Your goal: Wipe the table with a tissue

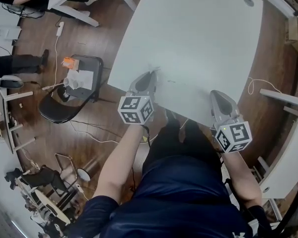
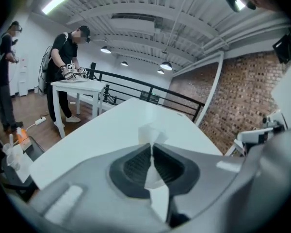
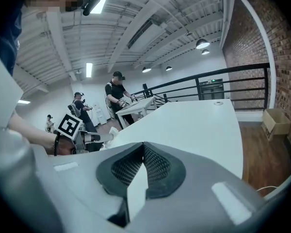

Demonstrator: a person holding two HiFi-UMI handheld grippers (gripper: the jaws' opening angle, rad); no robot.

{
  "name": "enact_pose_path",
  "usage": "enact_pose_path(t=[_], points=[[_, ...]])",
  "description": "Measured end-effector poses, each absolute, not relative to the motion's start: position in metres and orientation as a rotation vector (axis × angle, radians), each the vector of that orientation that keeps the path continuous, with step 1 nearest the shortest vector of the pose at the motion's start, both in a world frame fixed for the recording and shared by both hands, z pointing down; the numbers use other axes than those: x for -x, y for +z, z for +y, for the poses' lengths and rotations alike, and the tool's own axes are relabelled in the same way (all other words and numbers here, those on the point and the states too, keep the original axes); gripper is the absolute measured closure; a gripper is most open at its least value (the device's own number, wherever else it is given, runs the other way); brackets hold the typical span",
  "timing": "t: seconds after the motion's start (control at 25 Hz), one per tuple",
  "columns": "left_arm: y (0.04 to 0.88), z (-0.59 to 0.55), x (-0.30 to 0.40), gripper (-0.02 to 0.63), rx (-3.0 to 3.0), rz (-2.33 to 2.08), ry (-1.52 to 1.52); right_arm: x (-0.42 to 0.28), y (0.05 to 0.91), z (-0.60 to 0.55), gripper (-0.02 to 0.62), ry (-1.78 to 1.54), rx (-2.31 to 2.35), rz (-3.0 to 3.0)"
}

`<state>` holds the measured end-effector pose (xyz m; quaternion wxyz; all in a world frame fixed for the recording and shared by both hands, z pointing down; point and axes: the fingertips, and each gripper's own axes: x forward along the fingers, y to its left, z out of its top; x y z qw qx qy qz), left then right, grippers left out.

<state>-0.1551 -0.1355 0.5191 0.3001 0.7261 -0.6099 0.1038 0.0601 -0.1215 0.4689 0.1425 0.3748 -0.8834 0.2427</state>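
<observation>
Left gripper pinching the tissue at the table edge

Centre of the head view: jaws clamped on the white tissue, its crumpled tip poking out over the white tabletop. Lower right, the right gripper sits at the near edge, jaws pressed together, nothing between them.

Table ahead of me. My left gripper over table's near edge, tissue between its jaws, poking out past tips. My right gripper further right along same edge, well apart from left. Chair on floor left of table. Box on floor beyond table's right side.
</observation>
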Motion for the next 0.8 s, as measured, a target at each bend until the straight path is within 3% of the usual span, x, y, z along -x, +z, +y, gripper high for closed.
enact_pose_path(t=[0.8], points=[[0.595, -0.135, 0.168, 0.591, -1.806, -1.600, 0.702, -0.055, 0.511, -0.147, 0.592, 0.788, -1.150, -2.492]])
